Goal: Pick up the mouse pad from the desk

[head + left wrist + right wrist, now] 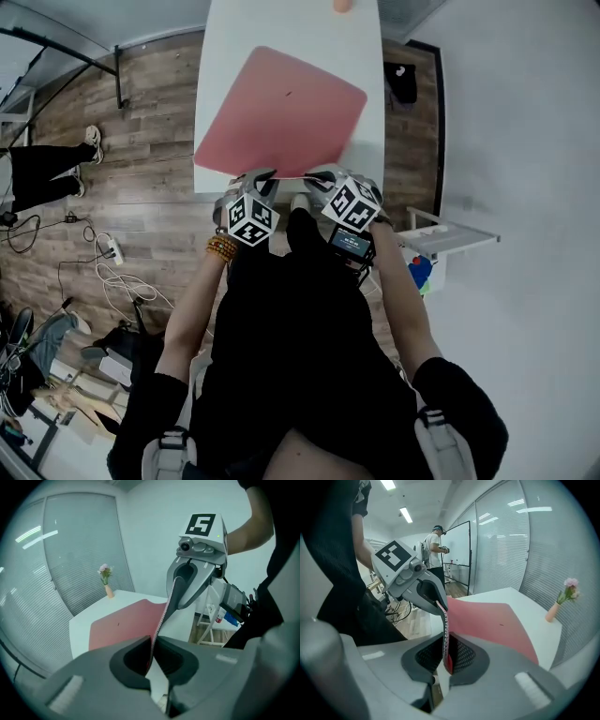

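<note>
The left claw (152, 645) and right claw (446, 651) are each pinching the pink mouse pad's (281, 112) near edge over the white bench (367, 56). The pad is hiding whether its far edge is touching the bench.

Vase with pink flowers (108, 591), far; power strip (111, 249) and cables (122, 281) on wooden floor (141, 122), left; white rack (441, 232), right.

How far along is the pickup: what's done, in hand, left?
Done: left tongs and right tongs clamp the mouse pad by its near edge. In hand: that edge is raised, pad tilted. Left: its far edge seems to rest on the desk; lift clear.
</note>
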{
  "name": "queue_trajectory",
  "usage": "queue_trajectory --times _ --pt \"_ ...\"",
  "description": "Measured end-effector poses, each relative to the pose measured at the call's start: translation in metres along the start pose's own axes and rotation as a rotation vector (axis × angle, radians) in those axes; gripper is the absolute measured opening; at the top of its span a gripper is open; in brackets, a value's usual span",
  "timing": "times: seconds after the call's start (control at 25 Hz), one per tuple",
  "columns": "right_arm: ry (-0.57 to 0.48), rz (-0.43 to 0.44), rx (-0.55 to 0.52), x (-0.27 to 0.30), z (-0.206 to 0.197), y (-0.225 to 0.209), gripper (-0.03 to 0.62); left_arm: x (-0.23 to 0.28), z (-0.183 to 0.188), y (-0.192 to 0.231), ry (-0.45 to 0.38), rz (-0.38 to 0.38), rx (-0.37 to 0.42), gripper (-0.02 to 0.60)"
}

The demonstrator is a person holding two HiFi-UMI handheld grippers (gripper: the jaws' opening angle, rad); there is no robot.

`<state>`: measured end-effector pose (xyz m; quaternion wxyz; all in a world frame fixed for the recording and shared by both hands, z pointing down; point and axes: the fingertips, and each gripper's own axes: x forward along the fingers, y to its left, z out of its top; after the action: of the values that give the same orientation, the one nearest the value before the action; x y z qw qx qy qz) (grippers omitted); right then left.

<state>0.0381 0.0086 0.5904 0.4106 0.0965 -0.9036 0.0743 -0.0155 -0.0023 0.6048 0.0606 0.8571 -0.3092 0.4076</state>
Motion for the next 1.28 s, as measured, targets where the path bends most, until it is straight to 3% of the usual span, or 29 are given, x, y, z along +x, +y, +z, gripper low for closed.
queue_trajectory --times 0.68,1.0,1.28 --pt "-0.155 -0.057 -0.049 -0.061 0.076 -0.017 0.044 -0.064 0.069 0.046 -0.170 0.100 0.015 0.014" --pt "-0.277 -0.130 -0.108 -0.098 0.126 -0.027 0.043 -0.104 0.099 0.065 -0.268 0.160 0.019 0.014" --pt "-0.326 -0.176 -0.150 -0.128 0.158 -0.034 0.043 -0.133 0.128 0.078 -0.330 0.232 0.088 0.014"
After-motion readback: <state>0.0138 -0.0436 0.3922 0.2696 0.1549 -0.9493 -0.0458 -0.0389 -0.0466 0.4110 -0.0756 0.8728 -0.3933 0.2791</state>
